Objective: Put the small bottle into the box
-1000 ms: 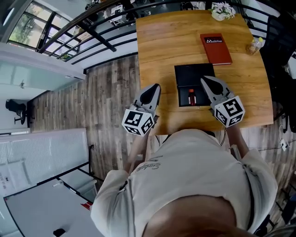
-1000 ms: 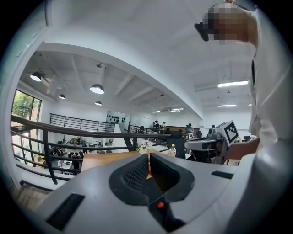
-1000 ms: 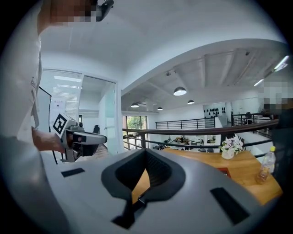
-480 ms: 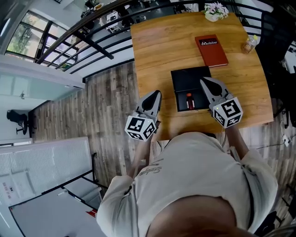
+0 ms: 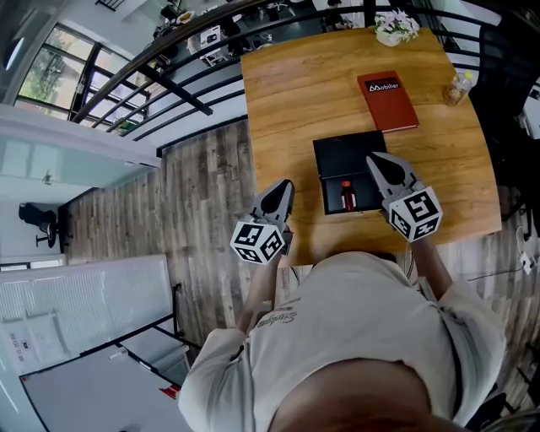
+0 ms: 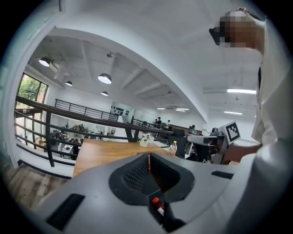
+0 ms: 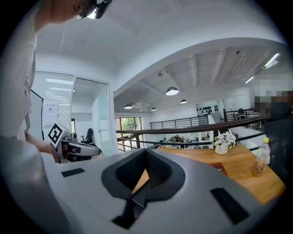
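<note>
Little has moved since the earlier frame: both grippers keep much the same stations beside the box, and only the head camera's framing has drifted.

Nearest the person, the left gripper (image 5: 283,187) hangs at the box's 8 o'clock, by the table's left edge, its jaws pressed together on nothing. Through the slit below its tips a small red-capped shape shows, probably the bottle seen beyond, though I cannot be sure. The right gripper (image 5: 375,160) comes in from the box's 4 o'clock, its jaws likewise clenched and empty and its tips reaching over the box's right side. Both seem parked aside so that the box stays clear.

The black box (image 5: 350,150) lies open on the wooden table (image 5: 295,101). The small bottle (image 5: 346,196) lies lengthwise in its near compartment, and the far half holds nothing I can see. By that, the task looks done.

Farther off, a red book (image 5: 387,101) lies at the box's 1 o'clock. A drink bottle (image 5: 460,86) stands at 2 o'clock near the right edge, and a pot of white flowers (image 5: 395,24) sits on the far edge.
</note>
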{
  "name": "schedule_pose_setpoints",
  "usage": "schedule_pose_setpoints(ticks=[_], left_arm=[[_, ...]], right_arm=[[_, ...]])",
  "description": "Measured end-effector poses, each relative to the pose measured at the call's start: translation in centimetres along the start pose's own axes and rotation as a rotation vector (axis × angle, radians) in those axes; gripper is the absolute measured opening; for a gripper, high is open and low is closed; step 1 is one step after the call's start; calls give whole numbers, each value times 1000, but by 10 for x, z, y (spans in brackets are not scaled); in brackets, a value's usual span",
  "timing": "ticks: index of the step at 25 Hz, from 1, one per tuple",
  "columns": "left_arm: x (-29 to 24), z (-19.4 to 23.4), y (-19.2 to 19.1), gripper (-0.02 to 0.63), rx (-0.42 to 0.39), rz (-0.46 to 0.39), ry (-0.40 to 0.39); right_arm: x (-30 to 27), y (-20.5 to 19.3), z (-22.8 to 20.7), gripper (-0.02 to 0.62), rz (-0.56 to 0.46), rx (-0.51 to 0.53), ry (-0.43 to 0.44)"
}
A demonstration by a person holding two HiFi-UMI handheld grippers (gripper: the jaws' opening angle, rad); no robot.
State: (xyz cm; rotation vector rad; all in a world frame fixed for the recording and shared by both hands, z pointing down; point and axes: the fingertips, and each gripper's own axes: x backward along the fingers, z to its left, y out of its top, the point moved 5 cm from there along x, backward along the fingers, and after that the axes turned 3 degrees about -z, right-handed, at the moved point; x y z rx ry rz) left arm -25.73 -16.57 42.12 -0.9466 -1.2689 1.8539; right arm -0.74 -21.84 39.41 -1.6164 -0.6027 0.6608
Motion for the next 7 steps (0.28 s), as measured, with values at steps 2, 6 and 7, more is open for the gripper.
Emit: schedule_pose_setpoints(ticks=[2,6,7], left_arm=[[-1,-1,0,20,-4,3,8],[-9,-6,0,20,-13,-6,8],[-11,-8,0,20,-15,-9,9]], right_arm=[[0,-3,-3,-8,3,-3,9],[4,-14,-14,-8,34,25,23],[6,-16,-16,-8,42,34,27]])
